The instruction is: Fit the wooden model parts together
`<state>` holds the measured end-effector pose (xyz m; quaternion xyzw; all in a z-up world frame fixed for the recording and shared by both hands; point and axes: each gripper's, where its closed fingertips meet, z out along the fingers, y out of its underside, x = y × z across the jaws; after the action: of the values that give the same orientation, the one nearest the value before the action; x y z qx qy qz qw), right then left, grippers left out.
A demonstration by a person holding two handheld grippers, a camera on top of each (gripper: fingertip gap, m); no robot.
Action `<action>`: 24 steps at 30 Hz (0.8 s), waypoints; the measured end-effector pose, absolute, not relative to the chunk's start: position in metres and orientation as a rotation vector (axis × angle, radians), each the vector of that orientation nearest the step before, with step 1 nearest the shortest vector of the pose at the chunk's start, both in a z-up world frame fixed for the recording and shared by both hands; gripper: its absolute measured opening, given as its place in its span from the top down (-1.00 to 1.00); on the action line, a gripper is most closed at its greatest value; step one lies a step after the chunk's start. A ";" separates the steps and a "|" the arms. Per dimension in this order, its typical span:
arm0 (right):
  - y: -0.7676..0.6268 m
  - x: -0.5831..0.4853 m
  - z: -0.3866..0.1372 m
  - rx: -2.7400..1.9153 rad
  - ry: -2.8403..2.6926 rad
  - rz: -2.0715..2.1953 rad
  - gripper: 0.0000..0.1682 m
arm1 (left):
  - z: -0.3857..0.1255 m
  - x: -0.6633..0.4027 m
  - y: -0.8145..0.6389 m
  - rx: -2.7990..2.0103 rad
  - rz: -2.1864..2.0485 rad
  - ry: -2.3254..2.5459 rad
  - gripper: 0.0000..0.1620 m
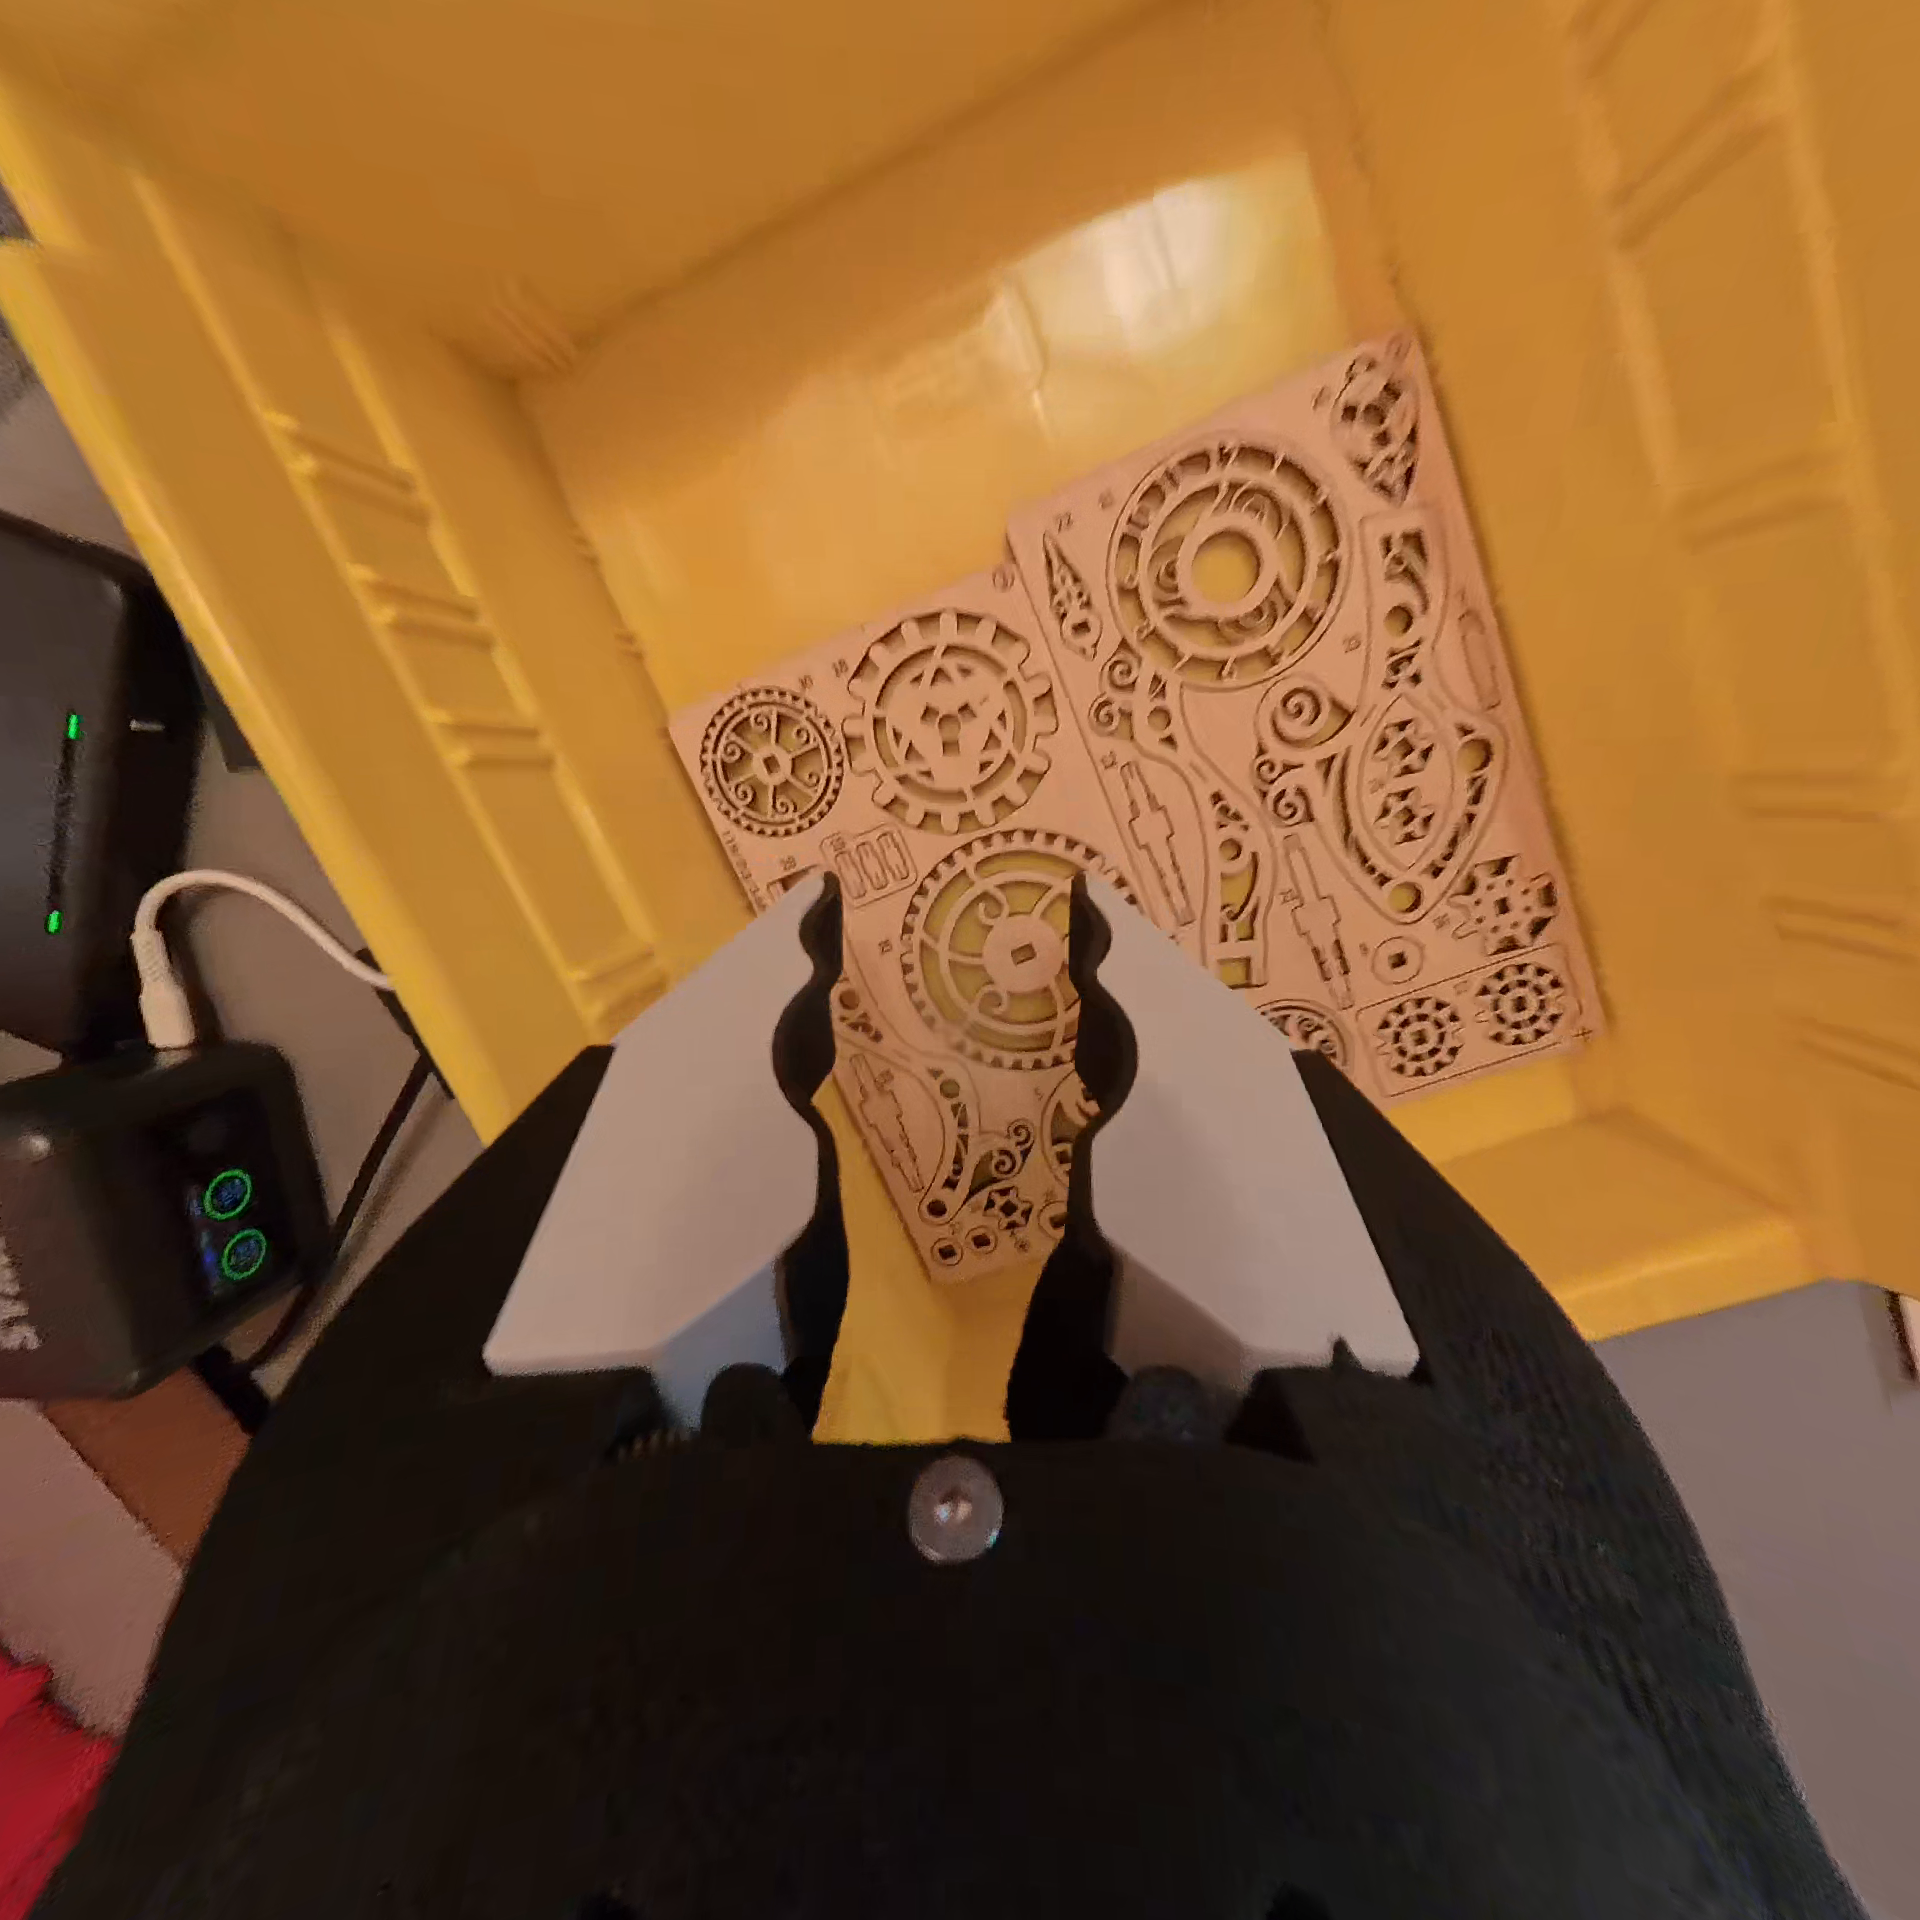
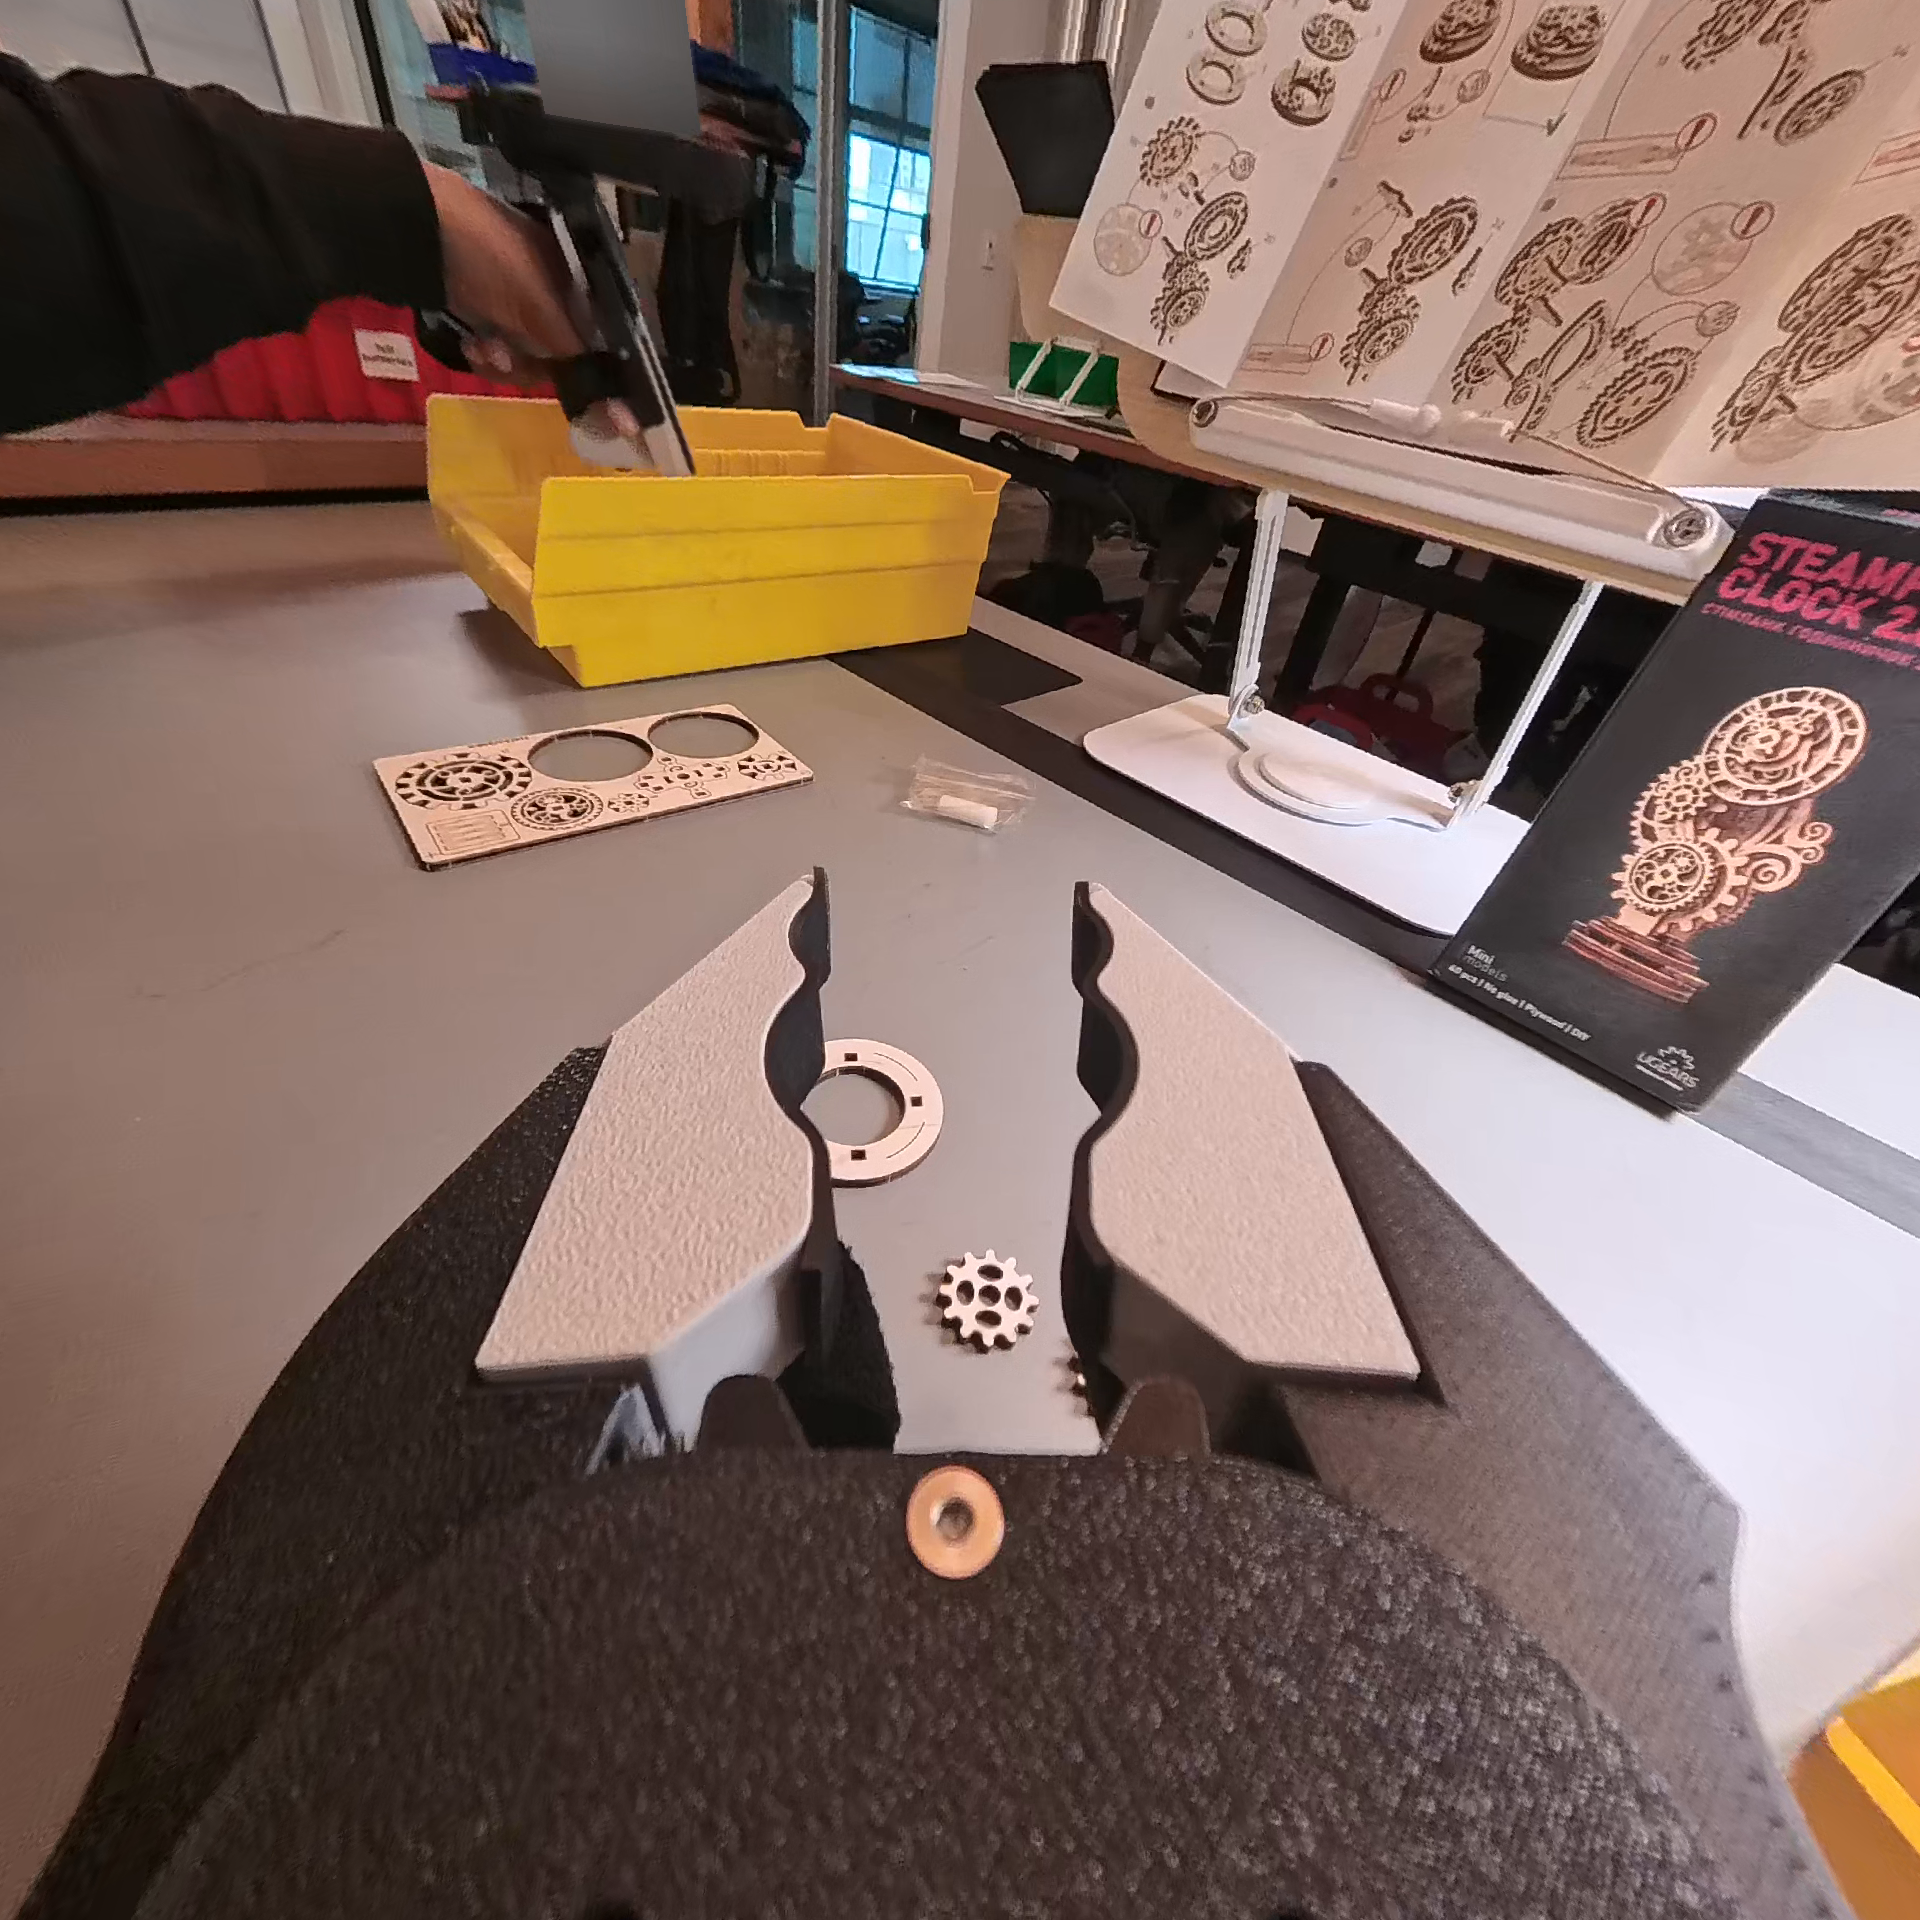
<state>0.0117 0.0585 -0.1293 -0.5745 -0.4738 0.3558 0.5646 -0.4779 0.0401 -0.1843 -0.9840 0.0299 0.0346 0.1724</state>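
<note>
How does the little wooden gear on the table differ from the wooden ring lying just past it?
The small gear has teeth around its edge and a cluster of little round holes; the flat ring has a smooth edge and one big central opening. The ring is clearly wider than the gear. The gear lies nearer the camera, while the ring is partly hidden behind the right gripper's finger. Both are pale wood, lying flat on the grey table.

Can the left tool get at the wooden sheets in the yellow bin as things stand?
Probably yes. The left tool is open and already inside the yellow bin, pointing at the nearer wooden sheet. Nothing lies on top. The sheets lie flat on the bin floor, so catching an edge may be awkward.
</note>
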 end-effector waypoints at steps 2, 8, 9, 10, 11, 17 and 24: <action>0.059 0.012 -0.129 -1.352 -1.112 0.840 0.47 | -0.193 -0.479 0.034 -2.847 0.144 0.109 0.47; 0.059 0.015 -0.132 -1.364 -1.110 0.848 0.48 | -0.214 -0.480 0.021 -2.994 0.229 0.156 0.56; 0.060 0.015 -0.132 -1.364 -1.109 0.849 0.48 | -0.218 -0.481 0.018 -3.020 0.238 0.167 0.60; 0.060 0.016 -0.132 -1.363 -1.109 0.849 0.49 | -0.221 -0.480 0.015 -3.046 0.237 0.181 0.64; 0.060 0.016 -0.132 -1.363 -1.109 0.848 0.49 | -0.223 -0.480 0.013 -3.070 0.233 0.195 0.68; 0.060 0.017 -0.131 -1.361 -1.105 0.858 0.49 | -0.228 -0.475 0.013 -3.102 0.191 0.215 0.85; 0.060 0.018 -0.132 -1.363 -1.106 0.858 0.49 | -0.230 -0.474 0.019 -3.090 0.173 0.228 0.99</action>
<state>0.0177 0.0599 -0.1318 -0.5783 -0.4693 0.3640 0.5593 -0.4738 0.0187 -0.2301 -0.9956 0.0734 0.0557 0.0193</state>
